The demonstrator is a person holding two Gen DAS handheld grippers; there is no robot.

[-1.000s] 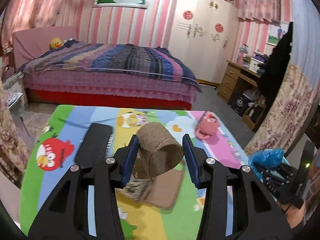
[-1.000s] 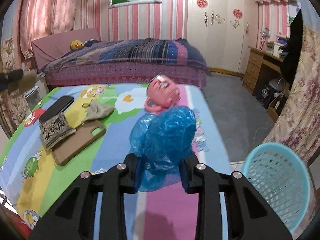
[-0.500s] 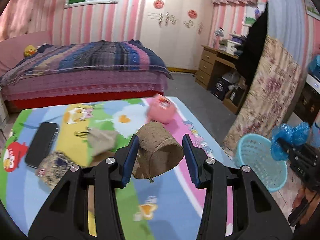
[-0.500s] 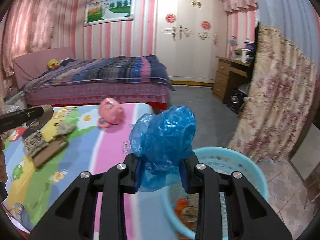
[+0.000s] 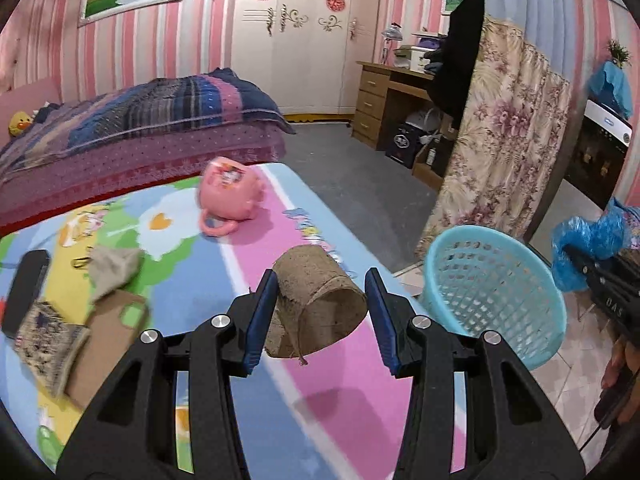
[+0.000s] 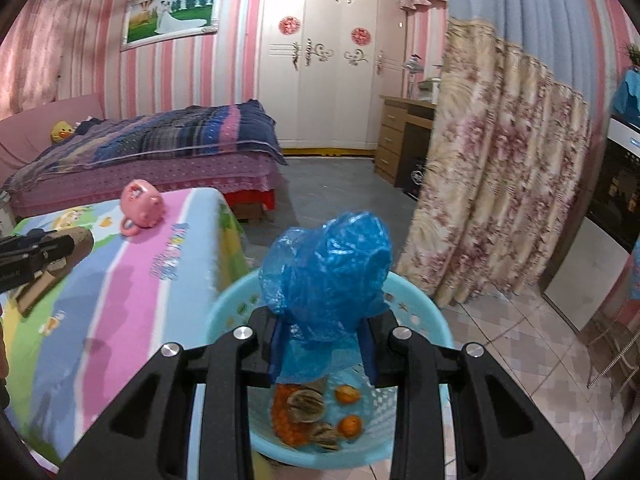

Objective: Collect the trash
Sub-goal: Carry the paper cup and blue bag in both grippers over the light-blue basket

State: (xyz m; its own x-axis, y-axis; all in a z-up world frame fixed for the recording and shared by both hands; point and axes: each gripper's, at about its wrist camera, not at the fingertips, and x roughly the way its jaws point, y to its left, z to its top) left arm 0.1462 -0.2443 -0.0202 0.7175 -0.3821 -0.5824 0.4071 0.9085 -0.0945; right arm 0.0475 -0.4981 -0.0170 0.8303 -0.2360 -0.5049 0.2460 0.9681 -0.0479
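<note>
My left gripper [image 5: 321, 276] is shut on a brown cardboard tube [image 5: 316, 304], held above the pink stripe of the cartoon tablecloth [image 5: 256, 248] near the table's right edge. A light blue basket [image 5: 496, 292] stands on the floor just right of the table. My right gripper [image 6: 324, 340] is shut on a crumpled blue plastic bag [image 6: 326, 264] and hangs directly over the basket's rim [image 6: 434, 316]. Orange peels and brown shells [image 6: 308, 408] lie in the basket. In the left wrist view the right gripper [image 5: 600, 280] with the bag shows at the far right.
On the table lie a pink mug [image 5: 230, 196] on its side, a crumpled beige scrap [image 5: 114, 268], a black phone [image 5: 24, 288], a brown case [image 5: 108, 336] and a patterned pouch [image 5: 48, 340]. A floral curtain [image 6: 500, 184] hangs right of the basket. A bed [image 6: 160, 148] stands behind.
Both grippers have swung right, away from the table's middle. The right one, with the blue bag, has come from above the table to above the basket. The left one carries the tube toward the table's right edge.
</note>
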